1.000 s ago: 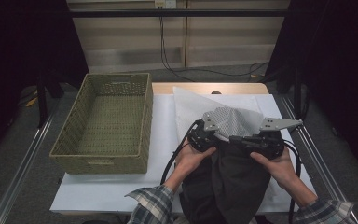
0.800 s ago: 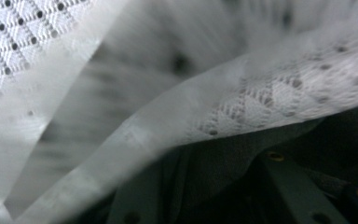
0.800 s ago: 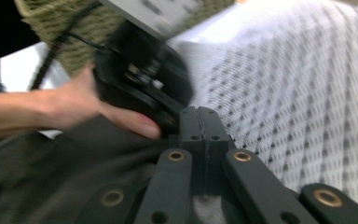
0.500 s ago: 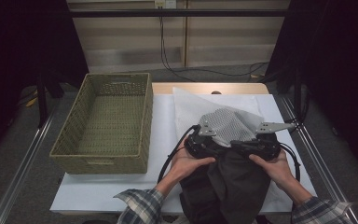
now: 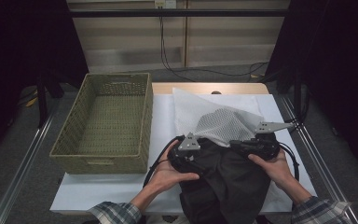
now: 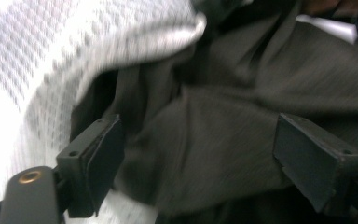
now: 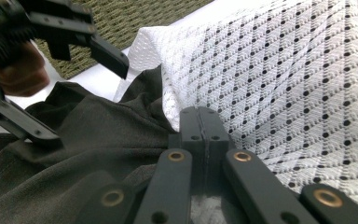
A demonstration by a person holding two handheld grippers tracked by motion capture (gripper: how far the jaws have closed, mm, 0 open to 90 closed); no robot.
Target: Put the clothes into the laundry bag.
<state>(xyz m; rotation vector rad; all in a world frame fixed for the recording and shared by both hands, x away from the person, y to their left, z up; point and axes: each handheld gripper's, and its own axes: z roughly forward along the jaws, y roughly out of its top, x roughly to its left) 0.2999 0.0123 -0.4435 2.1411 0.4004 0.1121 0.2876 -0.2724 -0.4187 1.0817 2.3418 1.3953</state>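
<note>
Work in hand: stuffing a dark garment into a white mesh laundry bag, by the look of it
Garment place: on the near part of the worktop, between the two hands, its near end hanging over the near edge; its far end lies under the mouth of the mesh bag
Mesh bag place: flat on the white sheet, right of the wicker basket; apart from it
Left gripper: fingers have just been opening and now stand wide apart; garment cloth lies between them but the pads do not press on it
Right gripper: fingers together; they seem to pinch the bag's hem where it meets the garment, though the seam is partly hidden, so I cannot be sure which layer is caught
Handling: garment is soft, limp, light, and will bunch and drag rather than slide; mesh is thin, floppy and snags easily; neither is fragile
Where to grip: a thick fold of garment near the bag mouth for the left; the bag's upper hem for the right, lifted to open the mouth
Edges and room: basket wall close on the left; bare sheet beyond the bag gives room to push away; the overhanging end may pull the garment off the near edge
</note>
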